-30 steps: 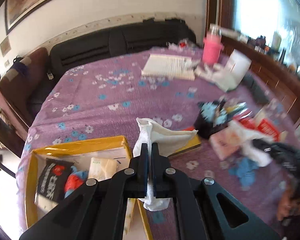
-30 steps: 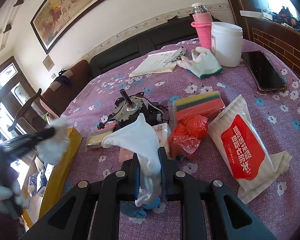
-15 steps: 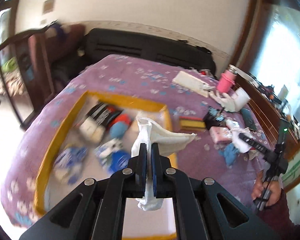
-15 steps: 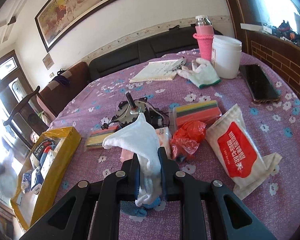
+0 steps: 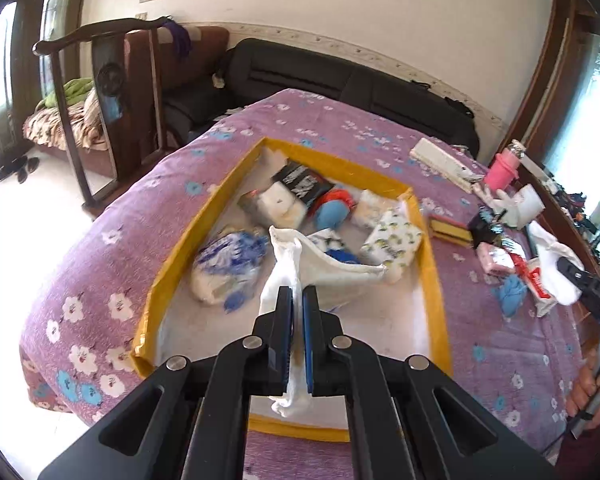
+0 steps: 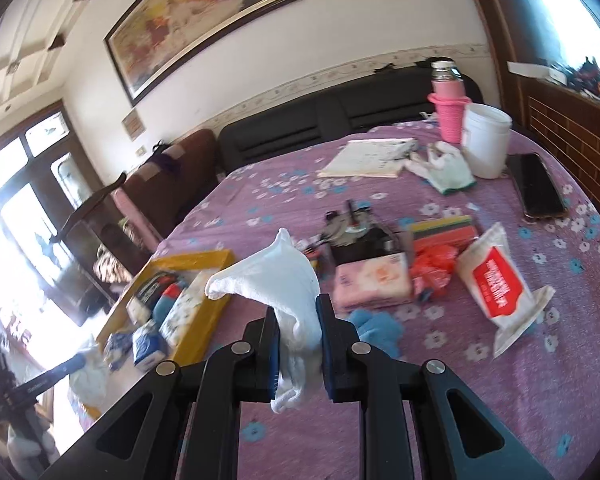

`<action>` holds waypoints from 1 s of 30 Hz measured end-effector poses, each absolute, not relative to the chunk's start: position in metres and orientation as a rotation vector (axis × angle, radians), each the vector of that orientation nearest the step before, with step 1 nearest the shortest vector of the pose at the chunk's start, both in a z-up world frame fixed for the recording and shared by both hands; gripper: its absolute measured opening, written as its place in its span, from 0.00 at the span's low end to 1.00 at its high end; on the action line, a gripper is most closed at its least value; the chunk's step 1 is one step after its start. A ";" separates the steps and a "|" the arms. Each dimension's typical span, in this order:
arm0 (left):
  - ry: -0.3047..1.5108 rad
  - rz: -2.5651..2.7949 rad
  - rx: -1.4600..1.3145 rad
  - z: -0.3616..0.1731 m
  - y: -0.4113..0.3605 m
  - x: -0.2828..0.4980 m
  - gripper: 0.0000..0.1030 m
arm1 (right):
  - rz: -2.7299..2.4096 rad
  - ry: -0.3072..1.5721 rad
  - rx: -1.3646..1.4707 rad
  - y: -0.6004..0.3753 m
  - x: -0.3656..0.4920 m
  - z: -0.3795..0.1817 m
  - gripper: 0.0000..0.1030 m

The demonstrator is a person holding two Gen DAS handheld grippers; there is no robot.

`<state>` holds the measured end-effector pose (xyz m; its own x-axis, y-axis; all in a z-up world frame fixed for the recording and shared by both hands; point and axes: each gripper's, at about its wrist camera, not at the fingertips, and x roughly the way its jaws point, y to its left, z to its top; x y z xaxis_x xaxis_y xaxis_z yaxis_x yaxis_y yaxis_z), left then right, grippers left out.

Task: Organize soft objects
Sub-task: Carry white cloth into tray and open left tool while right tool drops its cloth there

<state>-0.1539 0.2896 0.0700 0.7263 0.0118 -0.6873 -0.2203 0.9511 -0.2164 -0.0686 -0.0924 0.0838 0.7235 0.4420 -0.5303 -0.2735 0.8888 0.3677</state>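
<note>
My left gripper is shut on a white cloth and hangs over the yellow-rimmed box, which holds several soft packs and bundles. In the right wrist view my right gripper is shut on a second white cloth, raised above the purple flowered table. The same box lies to its left. The right gripper with its cloth shows at the right edge of the left wrist view, and the left gripper at the lower left of the right wrist view.
On the table lie a pink tissue pack, a blue cloth, a red bag, a white-and-red wipes pack, sponges, a phone, a white tub, a pink bottle. A wooden chair stands left.
My left gripper swung left with its cloth from the table's clutter to above the box. The right gripper rose a little, still holding its cloth.
</note>
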 end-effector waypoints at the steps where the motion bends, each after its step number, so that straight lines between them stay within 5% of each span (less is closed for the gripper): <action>1: 0.751 0.142 -0.291 0.068 0.292 -0.154 0.03 | 0.410 0.657 0.266 -0.087 -0.071 0.084 0.17; 8: 0.789 0.207 -0.315 0.050 0.313 -0.152 0.10 | 0.463 0.695 0.221 -0.045 -0.077 0.084 0.17; 9: 0.797 0.221 -0.323 0.047 0.317 -0.153 0.14 | 0.470 0.698 0.213 -0.039 -0.077 0.085 0.17; 11: 0.801 0.232 -0.345 0.043 0.322 -0.153 0.43 | 0.489 0.703 0.185 -0.023 -0.079 0.087 0.17; 16: 0.765 0.234 -0.385 0.045 0.331 -0.164 0.60 | 0.547 0.728 0.134 0.015 -0.081 0.087 0.18; 30: 0.697 0.163 -0.454 0.055 0.340 -0.186 0.68 | 0.687 0.899 0.194 0.089 -0.066 0.057 0.18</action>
